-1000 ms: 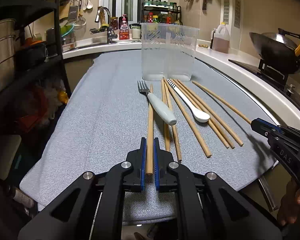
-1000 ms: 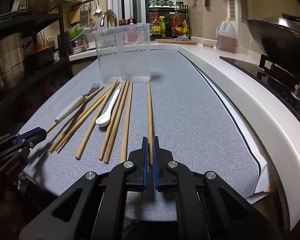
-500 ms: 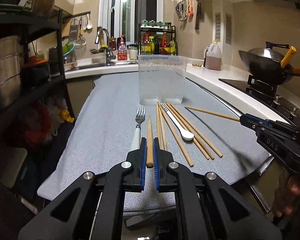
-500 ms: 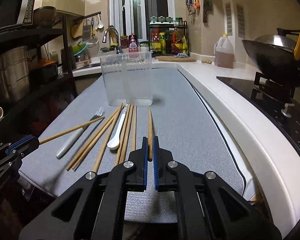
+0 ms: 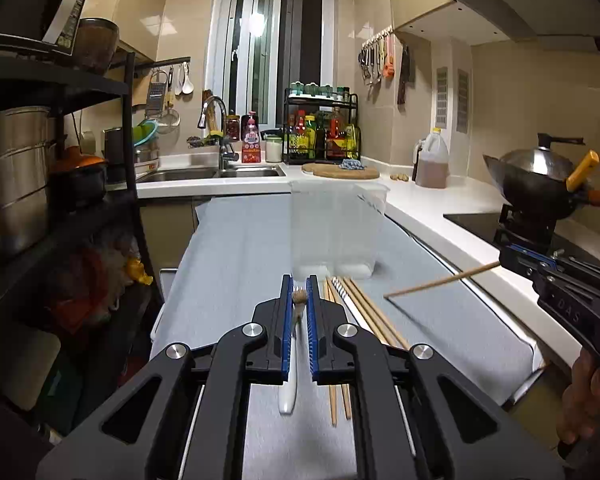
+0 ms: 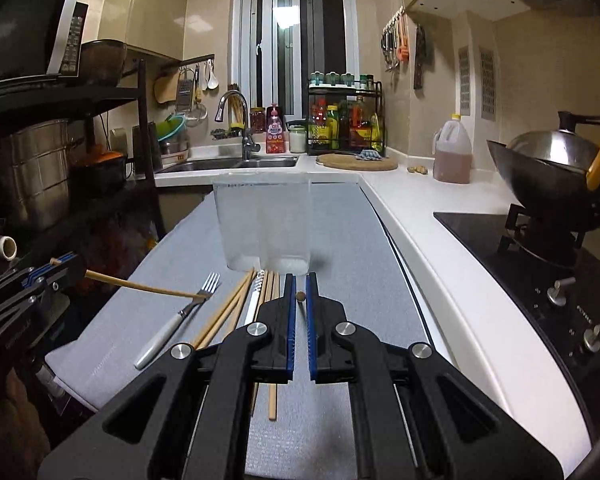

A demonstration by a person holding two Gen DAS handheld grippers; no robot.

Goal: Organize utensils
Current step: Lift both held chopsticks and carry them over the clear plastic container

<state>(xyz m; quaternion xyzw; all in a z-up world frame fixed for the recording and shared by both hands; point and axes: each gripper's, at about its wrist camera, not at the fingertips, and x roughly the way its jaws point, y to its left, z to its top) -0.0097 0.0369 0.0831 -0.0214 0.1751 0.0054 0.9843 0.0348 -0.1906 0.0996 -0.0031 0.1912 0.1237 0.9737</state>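
1. Lifting is what has just changed: a second ago both held chopsticks lay flat on the grey-covered bench, and now each is clear of it, its free end hanging in the air.
2. The left tool is clamped on one chopstick. In the right wrist view this stick juts from the tool at the bench's left edge, its tip above the fork.
3. The right tool is likewise closed on the other chopstick, which slants out over the right part of the bench in the left wrist view.
4. Both cameras now look along their own stick end-on, so only the round tip shows between the blue pads.
5. Left lying on the bench near its front edge are the loose chopsticks, the fork and a white striped-handled spoon, mostly hidden behind the tools.
6. The clear container stands upright further back along the middle of the bench, apparently empty.
7. My reading: pick-up is done for this pair, and carrying them to the container comes next; most of the sorting remains.
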